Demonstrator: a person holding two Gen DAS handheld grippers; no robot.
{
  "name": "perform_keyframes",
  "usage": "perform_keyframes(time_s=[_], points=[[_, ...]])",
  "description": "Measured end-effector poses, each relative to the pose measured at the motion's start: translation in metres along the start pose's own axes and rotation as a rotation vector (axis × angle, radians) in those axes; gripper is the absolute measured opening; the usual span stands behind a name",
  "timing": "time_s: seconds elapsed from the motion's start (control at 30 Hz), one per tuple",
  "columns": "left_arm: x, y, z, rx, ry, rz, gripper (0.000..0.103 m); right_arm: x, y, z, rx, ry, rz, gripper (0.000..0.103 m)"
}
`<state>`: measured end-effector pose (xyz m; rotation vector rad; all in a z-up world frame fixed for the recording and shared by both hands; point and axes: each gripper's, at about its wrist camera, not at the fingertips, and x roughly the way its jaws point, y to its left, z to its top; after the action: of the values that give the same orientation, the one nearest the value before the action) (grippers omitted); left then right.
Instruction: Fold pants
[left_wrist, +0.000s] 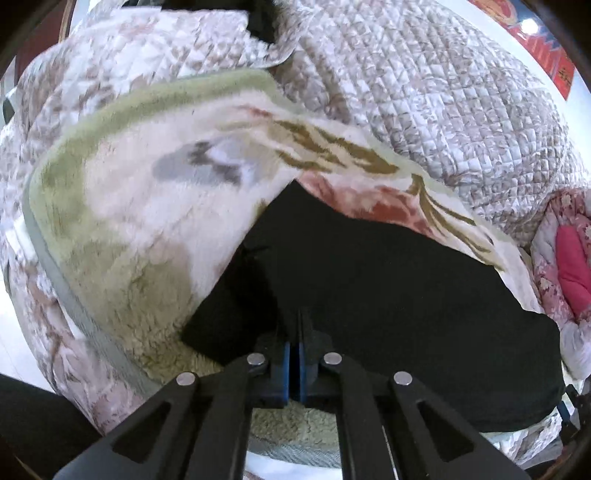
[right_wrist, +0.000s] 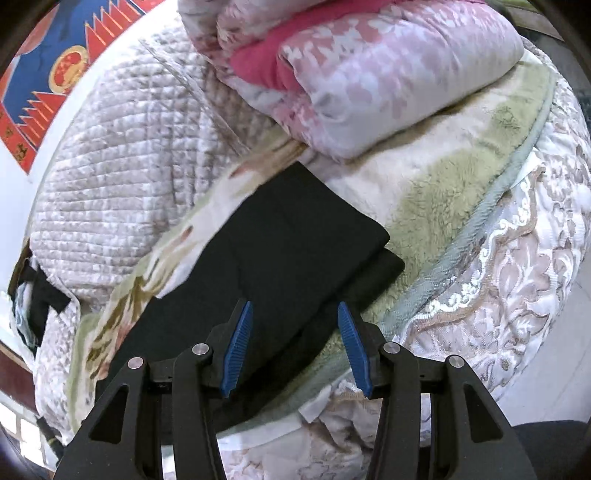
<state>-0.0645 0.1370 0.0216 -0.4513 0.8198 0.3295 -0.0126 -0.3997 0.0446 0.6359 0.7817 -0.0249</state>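
Note:
The black pants (left_wrist: 388, 280) lie folded on a fluffy cream and green blanket (left_wrist: 147, 221) on a bed. In the left wrist view my left gripper (left_wrist: 294, 332) has its blue pads pressed together on a raised fold of the black fabric. In the right wrist view the pants (right_wrist: 295, 236) lie as a folded stack with one layer offset over another. My right gripper (right_wrist: 295, 314) is open, its blue pads (right_wrist: 240, 343) spread just above the near edge of the pants, holding nothing.
A quilted beige bedspread (left_wrist: 424, 92) covers the bed behind. A rolled pink floral duvet (right_wrist: 369, 74) lies beyond the pants. A lace-patterned bed cover (right_wrist: 517, 277) hangs at the bed's edge. A red and blue poster (right_wrist: 48, 74) is on the wall.

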Motion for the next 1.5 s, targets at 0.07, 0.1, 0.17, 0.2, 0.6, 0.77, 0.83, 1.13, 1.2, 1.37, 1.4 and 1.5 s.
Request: perform_keyframes(time_s=[0.07,0.1,0.17,0.2,0.6,0.77,0.83,1.13,1.2,1.37,1.4,1.5], points=[[0.002,0.003,-0.001,-0.014,0.013,-0.007,0.005,0.004,-0.001,0.002,0.007,-0.002,-0.009,0.049],[0.003,0.005,-0.001,-0.027,0.021,-0.013,0.005,0.007,-0.004,0.005,0.020,-0.003,-0.005,0.049],[0.003,0.005,0.000,-0.031,0.022,-0.018,0.005,0.012,-0.008,0.009,0.054,-0.006,-0.001,0.049],[0.003,0.005,0.000,-0.027,0.022,-0.016,0.005,0.013,-0.011,0.011,0.074,-0.014,0.006,0.049],[0.003,-0.001,-0.001,-0.013,0.020,-0.003,0.005,0.029,-0.034,0.025,0.176,-0.045,-0.006,0.023],[0.000,0.000,-0.001,-0.023,0.015,-0.011,0.005,0.011,-0.030,0.027,0.163,-0.075,0.058,0.008],[-0.006,0.000,0.000,-0.025,-0.006,-0.011,0.005,-0.002,-0.029,0.026,0.157,-0.098,0.075,0.008],[-0.005,0.000,0.003,-0.001,-0.002,0.014,0.005,0.011,-0.036,0.017,0.132,-0.057,-0.036,0.009],[-0.003,0.000,0.003,0.006,0.008,0.016,0.005,0.014,-0.037,0.016,0.130,-0.032,-0.060,0.013],[-0.013,0.013,0.005,-0.037,0.019,0.074,0.009,-0.018,-0.028,0.013,0.064,-0.152,-0.196,0.033],[-0.019,0.015,0.007,-0.038,-0.001,0.090,0.009,-0.026,-0.022,0.012,0.032,-0.182,-0.203,0.034],[-0.033,0.012,0.012,-0.014,-0.061,0.115,0.009,-0.026,0.009,0.005,-0.151,-0.174,-0.144,0.036]])
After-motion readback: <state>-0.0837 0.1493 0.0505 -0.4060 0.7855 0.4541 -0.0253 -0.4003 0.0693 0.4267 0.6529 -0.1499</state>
